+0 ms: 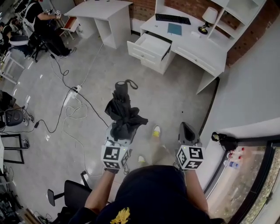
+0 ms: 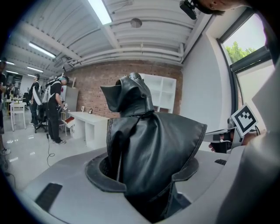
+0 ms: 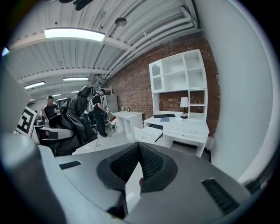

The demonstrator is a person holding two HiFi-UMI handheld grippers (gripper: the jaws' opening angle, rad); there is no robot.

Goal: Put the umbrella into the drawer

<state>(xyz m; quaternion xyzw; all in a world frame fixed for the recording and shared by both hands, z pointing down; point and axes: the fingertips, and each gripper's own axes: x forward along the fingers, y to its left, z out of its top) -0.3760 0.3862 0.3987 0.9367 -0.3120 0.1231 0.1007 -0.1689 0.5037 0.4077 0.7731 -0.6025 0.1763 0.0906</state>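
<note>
Umbrella [image 1: 122, 109], black and folded, clamped in the left gripper [image 1: 119, 136]. Jaws pressed against the bunched cloth near its lower end, loose folds spilling over the pads. Strap-looped end pointing up and away from the body, toward the far side of the room.

Right gripper [image 1: 186, 127] level with it on the other side, well apart from the umbrella. Closed, pad tips touching, nothing between them.

Between the two grippers, lower down, yellow-green shoes [image 1: 156, 130] on the grey floor [image 1: 175, 96].

Off to the left, a black office chair [image 1: 72, 192] near the body. Farther out, loose cables [image 1: 65, 109] trailing across the floor to a power strip [image 1: 75, 89].

At the right edge, small bottles [image 1: 234, 157] on a window sill.

Beyond, against the brick wall [image 1: 188, 6], a white desk [image 1: 192, 41] with shelving. One drawer [image 1: 151, 46] pulled out and open toward the room, well apart from the umbrella. On the desktop a dark keyboard [image 1: 173, 19], a blue book [image 1: 174, 29] and a small lamp [image 1: 208, 18].

Left of the desk, a second white table [image 1: 105, 11]. Farthest left, a seated person [image 1: 41, 22] in dark clothes.
</note>
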